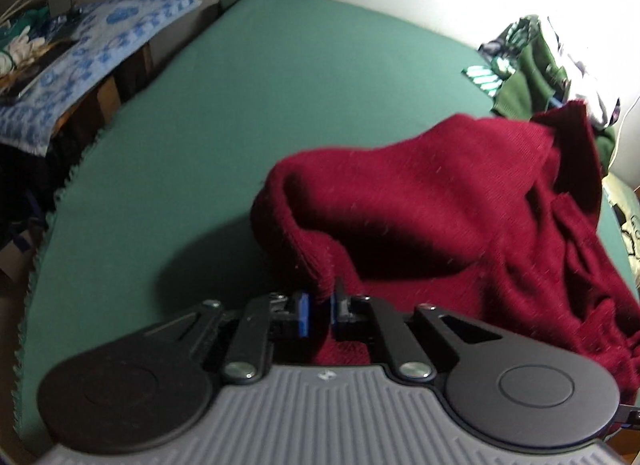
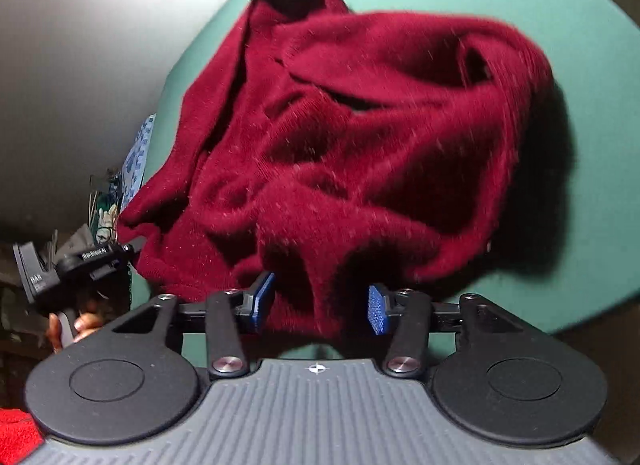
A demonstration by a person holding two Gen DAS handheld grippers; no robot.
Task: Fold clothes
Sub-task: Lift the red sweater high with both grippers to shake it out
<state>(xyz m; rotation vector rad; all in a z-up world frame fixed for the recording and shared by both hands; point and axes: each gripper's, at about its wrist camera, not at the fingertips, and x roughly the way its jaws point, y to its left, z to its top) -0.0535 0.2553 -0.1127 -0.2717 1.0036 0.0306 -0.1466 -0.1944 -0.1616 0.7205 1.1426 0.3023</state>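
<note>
- Left tool (image 1: 318, 311) pinched a hem fold of the dark red sweater (image 1: 440, 201), its blue pads pressed nearly together on the knit.
- Right tool (image 2: 320, 307) stood spread, sweater cloth hanging between its pads (image 2: 378, 309) without being squeezed.
- Crumpled, the sweater lay heaped on the green table (image 1: 240, 105), toward its right edge.
- More clothes (image 1: 532, 65) were piled at the far right corner.
</note>
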